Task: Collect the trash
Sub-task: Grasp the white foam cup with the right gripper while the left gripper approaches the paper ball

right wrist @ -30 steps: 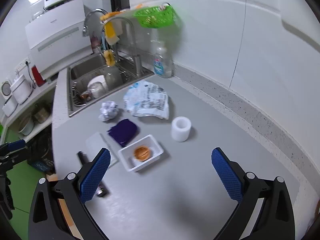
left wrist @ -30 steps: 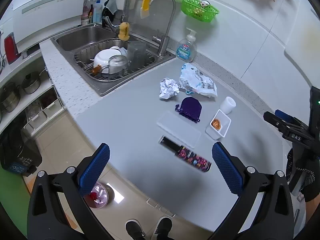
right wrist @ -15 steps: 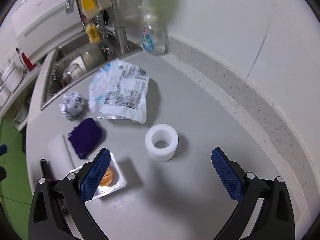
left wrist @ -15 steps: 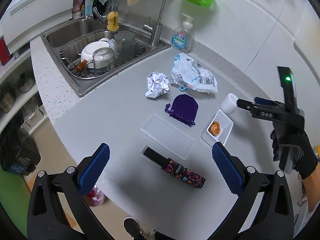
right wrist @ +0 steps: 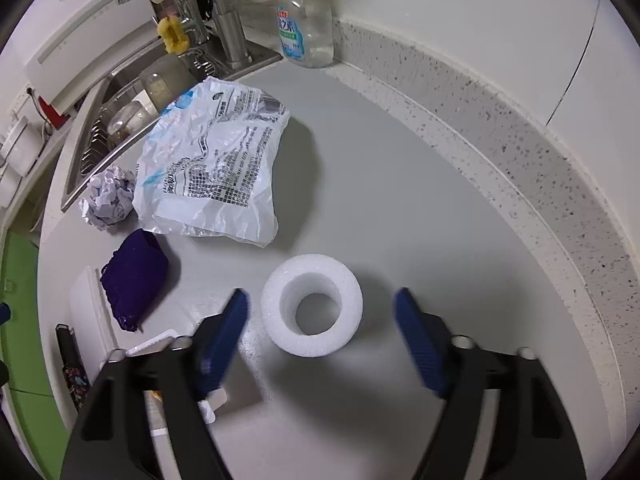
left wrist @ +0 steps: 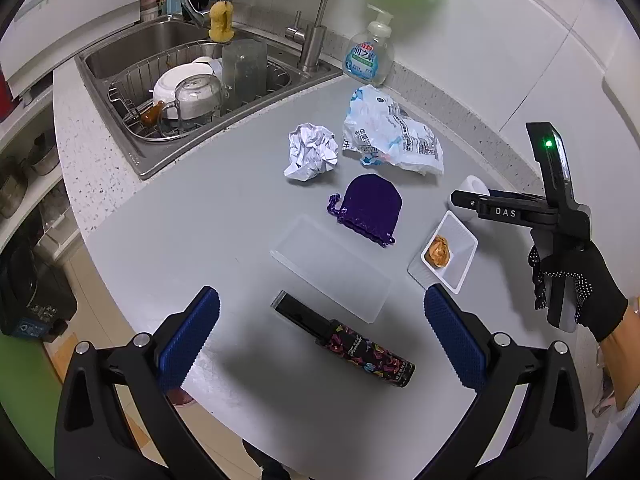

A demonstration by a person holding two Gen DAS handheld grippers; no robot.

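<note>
Left wrist view: nothing looks collected yet. Ahead of the left gripper (left wrist: 318, 338), whose jaws stand wide apart and empty, the counter (left wrist: 224, 216) carries a folded umbrella (left wrist: 344, 346) between the pads, a clear lid (left wrist: 330, 268) just beyond it, a purple pouch (left wrist: 370, 206), a crumpled paper ball (left wrist: 310, 150), a plastic bag (left wrist: 394, 136) and a small tray (left wrist: 460, 256) with food scraps off to the right. Compared with a second ago these lie closer and lower in view, and a gloved hand (left wrist: 572, 280) has come in at the right.

Right wrist view: the right gripper (right wrist: 322, 334) straddles a white foam ring (right wrist: 312, 306), its jaws just narrowing, pads not yet touching it. A second ago the ring sat well ahead; now it lies between the pads, so the first pickup seems under way.
</note>
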